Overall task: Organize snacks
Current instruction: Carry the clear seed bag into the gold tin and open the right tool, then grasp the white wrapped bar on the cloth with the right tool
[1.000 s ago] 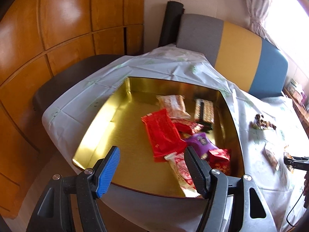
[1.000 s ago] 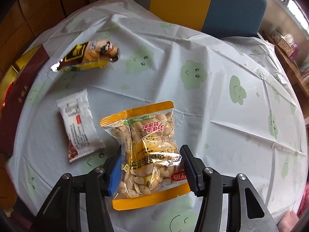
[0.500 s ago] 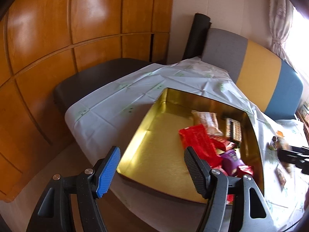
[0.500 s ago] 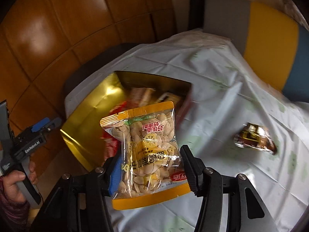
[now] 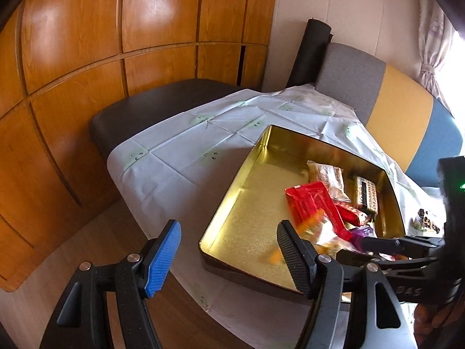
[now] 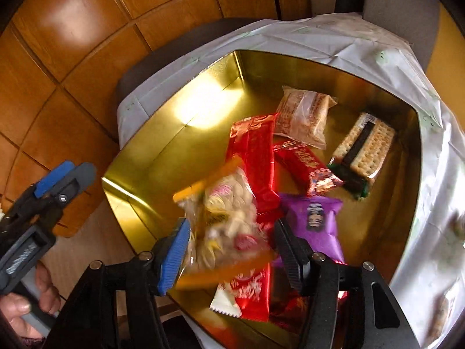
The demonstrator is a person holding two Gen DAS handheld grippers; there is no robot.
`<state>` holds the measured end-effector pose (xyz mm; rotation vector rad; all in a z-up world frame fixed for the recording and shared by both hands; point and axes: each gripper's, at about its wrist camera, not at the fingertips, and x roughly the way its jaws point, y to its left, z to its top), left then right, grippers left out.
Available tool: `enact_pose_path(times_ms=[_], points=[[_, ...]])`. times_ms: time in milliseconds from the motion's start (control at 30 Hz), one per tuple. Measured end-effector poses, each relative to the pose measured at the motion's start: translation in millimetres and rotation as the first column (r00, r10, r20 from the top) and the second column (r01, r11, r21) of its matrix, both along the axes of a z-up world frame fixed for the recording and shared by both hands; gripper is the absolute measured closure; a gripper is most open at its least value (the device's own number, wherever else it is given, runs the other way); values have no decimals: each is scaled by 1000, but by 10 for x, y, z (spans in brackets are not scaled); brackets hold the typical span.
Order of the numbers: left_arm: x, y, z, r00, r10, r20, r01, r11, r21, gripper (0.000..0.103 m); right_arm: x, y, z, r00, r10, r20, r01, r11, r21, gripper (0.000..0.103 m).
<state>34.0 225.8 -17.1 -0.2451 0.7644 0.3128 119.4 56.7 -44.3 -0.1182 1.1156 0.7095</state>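
Observation:
A gold tin box [image 5: 247,212] [image 6: 162,151] sits on the white tablecloth and holds several snack packets. In the right wrist view my right gripper [image 6: 229,250] is open over the box. The orange-edged pistachio bag [image 6: 223,224] is blurred between its fingers, tilted and dropping free above the red packet [image 6: 255,157]. A purple packet [image 6: 316,221] and a cracker pack [image 6: 366,148] lie beside it. My left gripper [image 5: 228,256] is open and empty near the box's front left corner. The pistachio bag [image 5: 316,232] shows blurred there too.
A snack [image 5: 424,222] lies on the tablecloth [image 5: 189,151] right of the box. A dark chair [image 5: 151,110] and wood panel wall [image 5: 87,58] stand to the left. A padded bench back [image 5: 392,107] is behind the table.
My right gripper carried the pistachio bag from the tablecloth to over the gold box and opened, so the bag now falls. My left gripper drew back left of the box.

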Motion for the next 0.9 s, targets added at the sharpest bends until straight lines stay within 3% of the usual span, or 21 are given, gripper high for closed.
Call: enact_pose_path(times_ms=[267, 500, 900], points=[[-8, -191, 101, 998, -54, 24, 53, 998, 31, 33, -170, -563, 356, 989, -66, 132, 65, 998, 14, 34], [-1, -435, 197, 993, -112, 35, 109, 992, 69, 33, -277, -1365, 562, 959, -177, 223, 188, 982, -30, 25], [15, -986, 340, 966, -257, 37, 251, 960, 127, 33, -299, -2465, 492, 916, -279, 289, 338, 924, -177, 21]])
